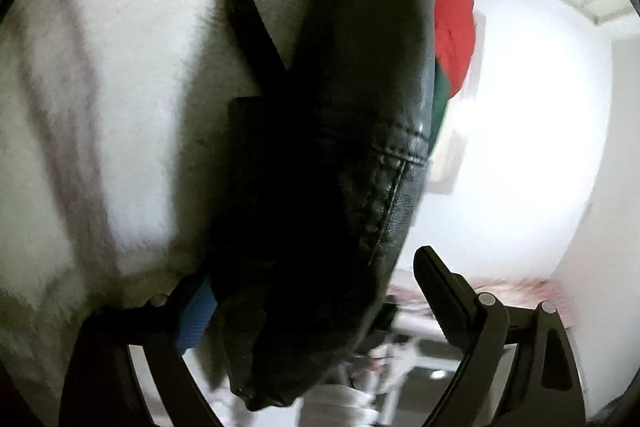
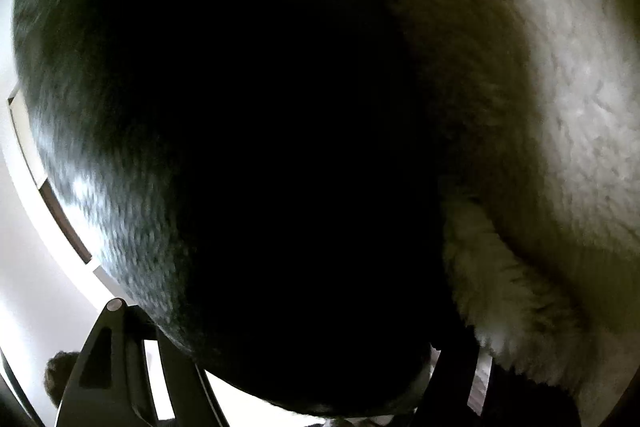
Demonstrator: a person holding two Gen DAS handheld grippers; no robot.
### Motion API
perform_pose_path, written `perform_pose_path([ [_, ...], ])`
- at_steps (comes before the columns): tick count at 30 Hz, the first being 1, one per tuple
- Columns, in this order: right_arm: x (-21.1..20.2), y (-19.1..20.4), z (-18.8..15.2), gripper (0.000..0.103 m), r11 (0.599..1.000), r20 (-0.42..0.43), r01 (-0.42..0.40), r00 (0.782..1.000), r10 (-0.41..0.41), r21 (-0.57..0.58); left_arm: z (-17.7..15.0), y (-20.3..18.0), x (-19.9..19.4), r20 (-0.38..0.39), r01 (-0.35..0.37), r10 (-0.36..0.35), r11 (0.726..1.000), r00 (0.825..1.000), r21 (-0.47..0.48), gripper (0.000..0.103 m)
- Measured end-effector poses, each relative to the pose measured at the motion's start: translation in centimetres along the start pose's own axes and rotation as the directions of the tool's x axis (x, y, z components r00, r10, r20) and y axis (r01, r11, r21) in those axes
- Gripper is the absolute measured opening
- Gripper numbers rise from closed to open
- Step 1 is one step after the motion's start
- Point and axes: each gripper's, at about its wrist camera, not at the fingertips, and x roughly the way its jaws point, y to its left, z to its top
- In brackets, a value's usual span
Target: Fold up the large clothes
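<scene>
A big black leather jacket (image 1: 340, 147) with white fleece lining (image 1: 120, 87) fills the left wrist view, close to the lens. My left gripper (image 1: 304, 279) straddles its lower fold. The right finger (image 1: 440, 287) stands a little clear of the leather, while the left finger (image 1: 192, 311), with blue on it, is half buried under the garment. In the right wrist view the same jacket (image 2: 240, 147) is a dark mass, with fleece (image 2: 560, 107) at the right. It covers the tips of my right gripper (image 2: 288, 339), so I cannot see whether the pads press on it.
A red and green cloth (image 1: 452, 15) shows behind the jacket's right edge. Behind that are a bright white wall (image 1: 520, 127) and a ceiling rail. Blurred furniture (image 1: 404, 351) lies low ahead. A dark, hair-like shape (image 2: 60, 375) sits at the bottom left of the right wrist view.
</scene>
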Motion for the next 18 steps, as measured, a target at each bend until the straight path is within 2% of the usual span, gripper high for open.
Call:
perform_pose_path([
  [3, 0.9, 0.3, -0.4, 0.078, 0.999, 0.006, 0.034, 0.999, -0.034, -0.029, 0.4, -0.6, 1.1, -0.007, -0.09, 0.09, 0.995, 0.996, 0.034, 0.092],
  [6, 1.7, 0.8, -0.8, 0.079, 0.997, 0.021, 0.062, 0.998, -0.061, -0.053, 0.6, -1.4, 2.0, 0.054, -0.155, 0.154, 0.988, 0.987, 0.027, 0.092],
  [7, 2.0, 1.2, -1.0, 0.079, 0.994, 0.044, 0.078, 0.996, -0.074, -0.075, 0.3, -2.2, 2.2, 0.08, -0.183, 0.179, 0.982, 0.981, 0.054, 0.09],
  [9, 2.6, 2.5, -1.9, 0.074, 0.983, 0.092, 0.133, 0.988, -0.122, -0.129, -0.2, -3.6, 2.2, 0.121, -0.237, 0.224, 0.965, 0.967, 0.113, 0.075],
  [10, 2.8, 3.2, -2.4, 0.071, 0.976, 0.118, 0.157, 0.983, -0.14, -0.149, -0.3, -4.1, 2.1, 0.132, -0.251, 0.235, 0.96, 0.963, 0.126, 0.064],
  [11, 2.8, 3.9, -2.9, 0.065, 0.974, 0.144, 0.164, 0.979, -0.142, -0.154, -0.3, -4.6, 1.9, 0.137, -0.251, 0.234, 0.959, 0.963, 0.131, 0.057],
  [14, 3.3, 6.3, -4.3, 0.056, 0.952, 0.176, 0.22, 0.967, -0.184, -0.211, -0.7, -6.4, 1.6, 0.157, -0.263, 0.238, 0.951, 0.958, 0.164, 0.051],
  [18, 3.7, 9.6, -5.4, 0.05, 0.939, 0.164, 0.22, 0.97, -0.181, -0.265, -2.2, -9.4, 1.8, 0.182, -0.26, 0.224, 0.944, 0.957, 0.204, 0.051],
])
